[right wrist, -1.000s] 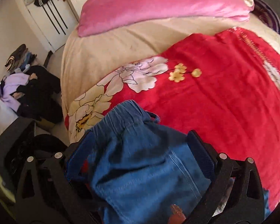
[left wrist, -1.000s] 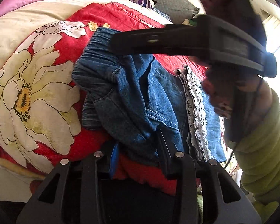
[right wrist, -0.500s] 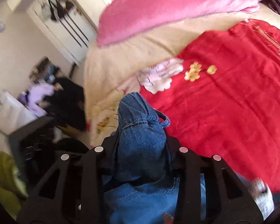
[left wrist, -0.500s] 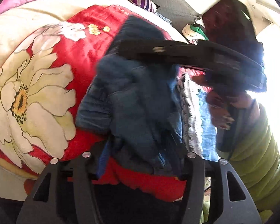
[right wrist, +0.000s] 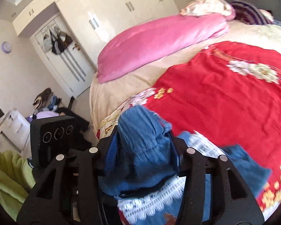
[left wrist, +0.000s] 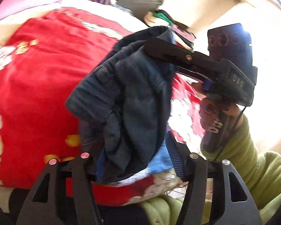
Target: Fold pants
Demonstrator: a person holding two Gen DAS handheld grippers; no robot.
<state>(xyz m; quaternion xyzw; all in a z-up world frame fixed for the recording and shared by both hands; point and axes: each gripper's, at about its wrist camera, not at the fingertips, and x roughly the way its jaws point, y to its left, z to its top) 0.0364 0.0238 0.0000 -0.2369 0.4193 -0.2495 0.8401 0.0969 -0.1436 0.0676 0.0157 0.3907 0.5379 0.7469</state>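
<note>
The blue denim pants (left wrist: 133,101) with white lace trim (right wrist: 151,202) hang bunched in the air over the red flowered bedspread (left wrist: 46,71). My left gripper (left wrist: 136,155) is shut on one bunch of the denim. My right gripper (right wrist: 142,146) is shut on the ribbed waistband end (right wrist: 138,129); it also shows in the left wrist view (left wrist: 159,48), clamping the cloth from the right. The rest of the pants trails down to the bedspread (right wrist: 224,97) below the right gripper.
A pink quilt (right wrist: 155,43) and pillows lie at the head of the bed. A white wardrobe (right wrist: 110,9), a door with hung clothes (right wrist: 60,43) and a clothes pile on the floor (right wrist: 46,103) are at the left. My green sleeve (left wrist: 252,166) is at the right.
Both grippers have closed on the denim and lifted it off the bedspread. The pants, lying spread a second ago, now hang bunched between the grippers.
</note>
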